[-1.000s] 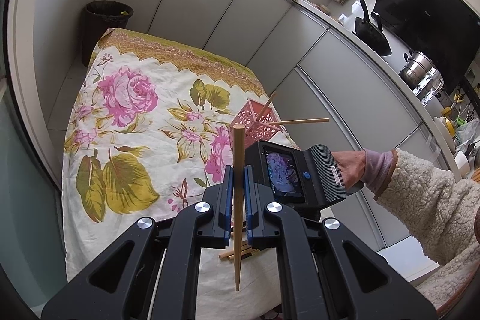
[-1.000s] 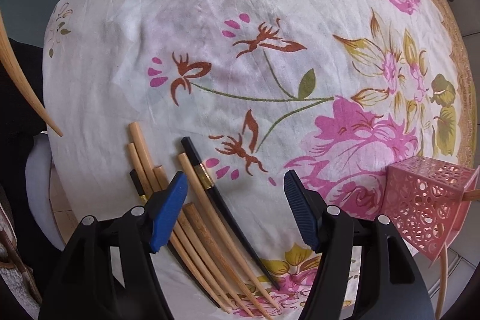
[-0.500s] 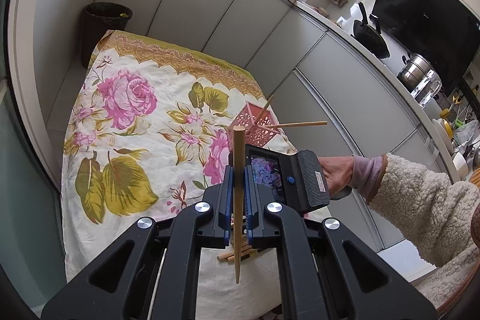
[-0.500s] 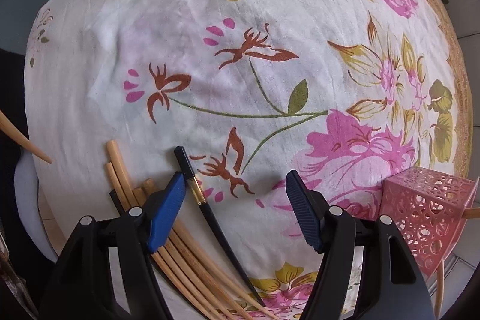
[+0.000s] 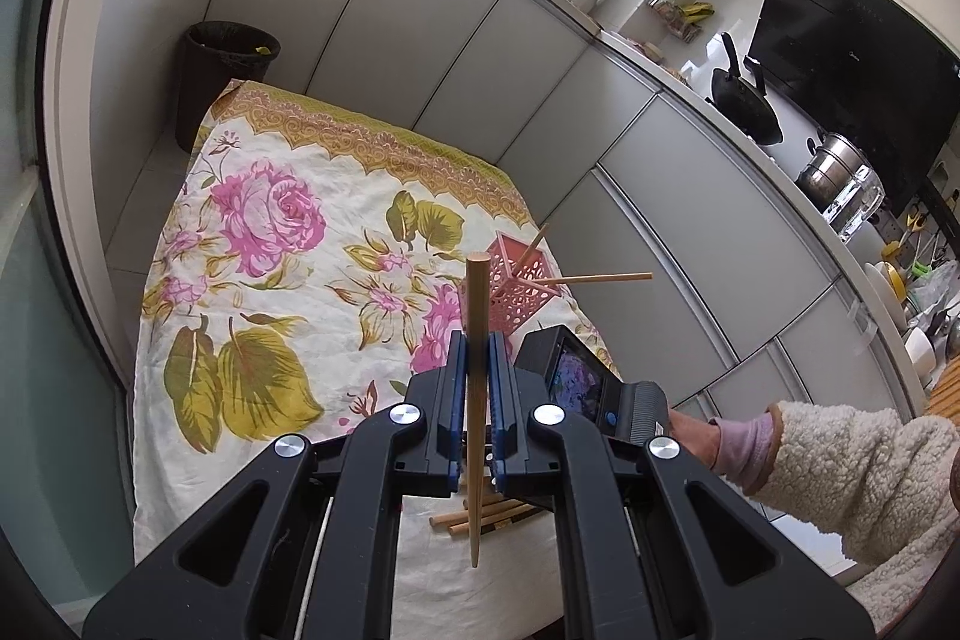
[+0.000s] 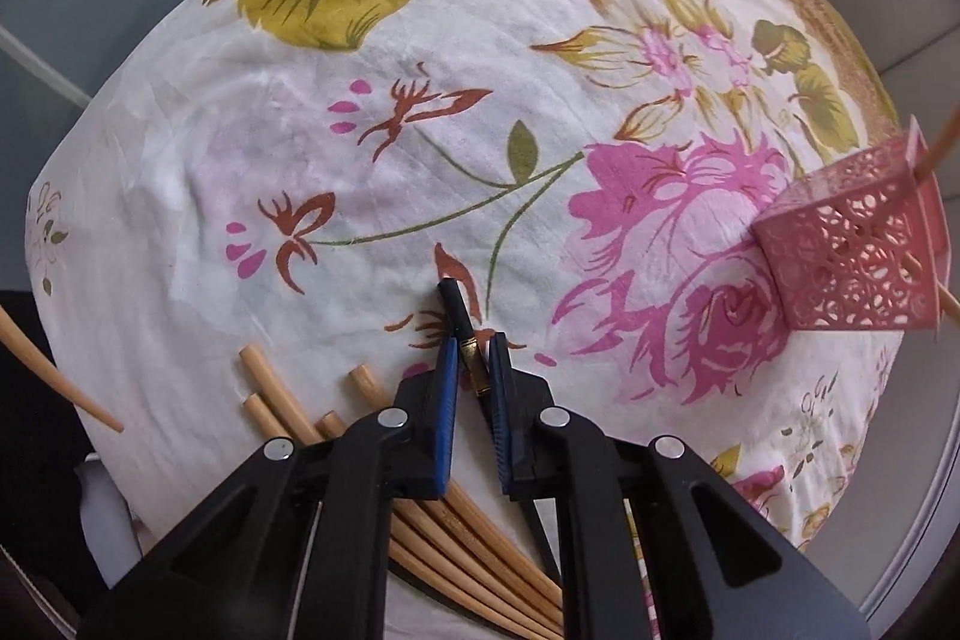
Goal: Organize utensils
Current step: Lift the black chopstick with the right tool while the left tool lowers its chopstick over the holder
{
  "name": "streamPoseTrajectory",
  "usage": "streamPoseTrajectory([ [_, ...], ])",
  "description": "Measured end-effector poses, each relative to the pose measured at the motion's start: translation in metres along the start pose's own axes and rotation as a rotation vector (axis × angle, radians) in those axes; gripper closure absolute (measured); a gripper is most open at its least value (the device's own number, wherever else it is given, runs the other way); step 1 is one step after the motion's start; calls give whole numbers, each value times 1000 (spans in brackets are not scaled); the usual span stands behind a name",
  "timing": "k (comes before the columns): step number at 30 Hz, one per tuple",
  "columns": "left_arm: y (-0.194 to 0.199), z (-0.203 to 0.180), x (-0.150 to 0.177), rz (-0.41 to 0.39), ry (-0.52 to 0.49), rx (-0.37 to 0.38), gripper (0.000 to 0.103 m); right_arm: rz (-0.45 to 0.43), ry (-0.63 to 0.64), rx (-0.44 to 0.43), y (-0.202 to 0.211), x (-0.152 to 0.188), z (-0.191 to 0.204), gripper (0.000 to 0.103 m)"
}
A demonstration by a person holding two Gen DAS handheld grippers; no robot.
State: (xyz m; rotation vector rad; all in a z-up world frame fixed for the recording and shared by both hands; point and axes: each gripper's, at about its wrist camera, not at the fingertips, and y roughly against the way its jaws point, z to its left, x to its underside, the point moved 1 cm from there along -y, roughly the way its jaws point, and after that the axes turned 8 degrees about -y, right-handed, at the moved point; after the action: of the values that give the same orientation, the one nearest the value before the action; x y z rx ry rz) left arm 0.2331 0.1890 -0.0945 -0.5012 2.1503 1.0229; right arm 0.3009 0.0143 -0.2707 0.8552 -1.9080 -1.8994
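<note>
No legible txt, labels, brands or nos. anywhere in either view.

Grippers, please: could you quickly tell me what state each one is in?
Left gripper: closed on a wooden chopstick.
Right gripper: closed on a black chopstick lying on the cloth.

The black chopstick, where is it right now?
In the right wrist view, the black chopstick lies on the floral cloth, pinched by the right gripper, just right of the bamboo chopsticks.
</note>
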Motion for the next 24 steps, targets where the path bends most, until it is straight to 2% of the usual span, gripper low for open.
streamPoseTrajectory([
  [5,3,-14,-4,-30,-27,-10,97,-197,-124,-21,38,19,-22,92],
  [8,5,-27,-7,-48,-51,-24,97,-322,-195,-14,77,28,-32,93],
  [14,7,-58,-14,-93,-95,-61,97,-548,-354,-9,150,68,-53,94],
  [19,4,-85,-20,-117,-126,-86,97,-688,-475,-24,191,112,-67,96],
  [24,0,-113,-31,-138,-162,-101,97,-798,-555,-39,223,140,-80,96],
])
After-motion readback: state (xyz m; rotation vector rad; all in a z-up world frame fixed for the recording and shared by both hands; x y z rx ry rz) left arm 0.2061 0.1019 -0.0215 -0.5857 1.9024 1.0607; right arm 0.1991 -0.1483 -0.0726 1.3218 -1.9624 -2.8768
